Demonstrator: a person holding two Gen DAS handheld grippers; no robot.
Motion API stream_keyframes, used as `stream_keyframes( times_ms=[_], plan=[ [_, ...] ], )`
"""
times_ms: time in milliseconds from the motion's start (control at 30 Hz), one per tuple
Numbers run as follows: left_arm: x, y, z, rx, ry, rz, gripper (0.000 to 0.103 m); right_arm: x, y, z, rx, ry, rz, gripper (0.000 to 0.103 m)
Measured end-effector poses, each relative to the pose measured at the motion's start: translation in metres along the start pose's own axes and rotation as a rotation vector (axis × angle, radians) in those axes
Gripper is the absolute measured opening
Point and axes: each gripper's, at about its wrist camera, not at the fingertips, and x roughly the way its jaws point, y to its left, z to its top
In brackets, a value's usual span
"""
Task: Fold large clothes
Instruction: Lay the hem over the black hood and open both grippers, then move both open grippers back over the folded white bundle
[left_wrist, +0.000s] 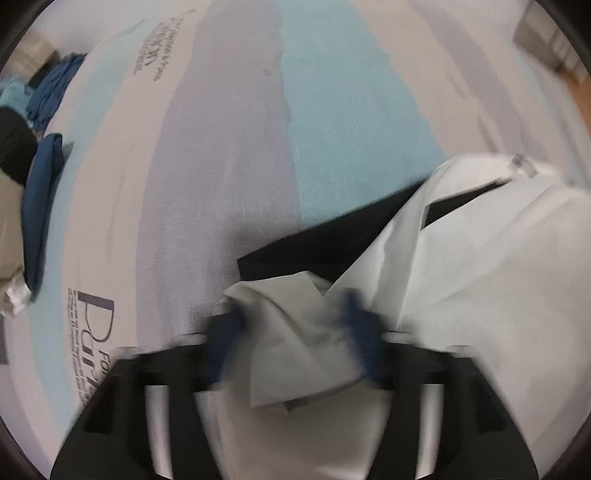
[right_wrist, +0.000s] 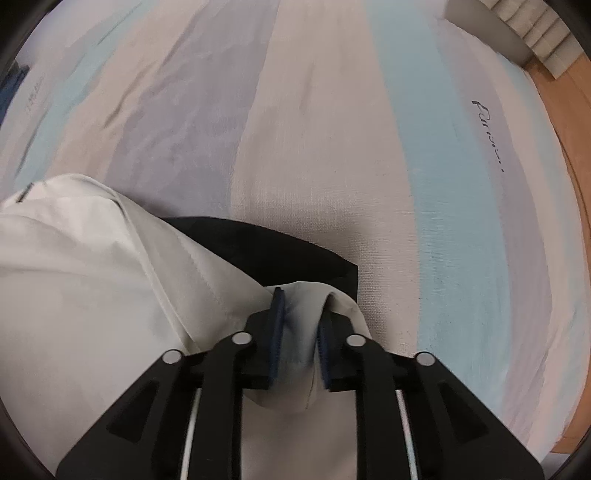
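- Black gripper frames are filling the bottom of both wrist views, with blue-padded fingers reaching up toward mid-frame.
- Between the fingers of the left gripper (left_wrist: 295, 325), a bunched fold of the white garment (left_wrist: 480, 266) is sitting; the picture is smeared with motion blur, so whether the pads are pinching the cloth cannot be told.
- The right gripper (right_wrist: 301, 328) is straddling a raised fold of the same white garment (right_wrist: 92, 266), its pads (right_wrist: 277, 314) standing a little apart with cloth between them; whether they are pressing it cannot be told.
- The garment is looking pale, smooth and stitched along a seam, with a black layer (right_wrist: 280, 251) showing beneath its edge.
- It is lying at lower right in the left view and lower left in the right view, on a striped bedsheet (left_wrist: 229, 155) of blue, lilac and cream bearing dark printed lettering.
- A heap of blue and tan clothes (left_wrist: 40, 147) is sitting at the left edge of the left view.
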Motion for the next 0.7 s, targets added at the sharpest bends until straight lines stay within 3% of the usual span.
stream_keyframes(
  times_ms=[33,67,133,267,333,467,600,700],
  plan=[
    [-0.008,0.001,0.0,-0.016,-0.036,0.029,0.095,-0.003,-0.001,0.0,0.005,-0.005,0.01,0.026],
    [-0.018,0.001,-0.001,-0.026,-0.083,0.045,0.097,-0.006,-0.002,0.0,0.011,-0.01,0.024,0.029],
    [-0.027,0.002,-0.001,-0.026,-0.088,0.028,0.097,-0.015,-0.004,0.0,0.028,-0.027,0.069,0.051],
    [-0.041,-0.008,-0.006,-0.019,-0.092,0.007,0.097,-0.03,-0.004,0.002,0.035,-0.058,0.127,0.078],
    [-0.05,-0.013,-0.007,-0.009,-0.097,-0.004,0.097,-0.039,-0.004,0.002,0.042,-0.078,0.143,0.096],
    [-0.058,-0.017,-0.009,-0.005,-0.097,-0.039,0.097,-0.054,-0.011,0.001,0.077,-0.101,0.181,0.096],
    [-0.073,-0.026,-0.01,-0.021,-0.1,-0.083,0.097,-0.073,-0.015,0.002,0.08,-0.131,0.146,0.096],
    [-0.083,-0.038,-0.013,-0.043,-0.078,-0.138,0.097,-0.095,0.004,-0.007,0.04,-0.133,0.132,0.096]
  ],
)
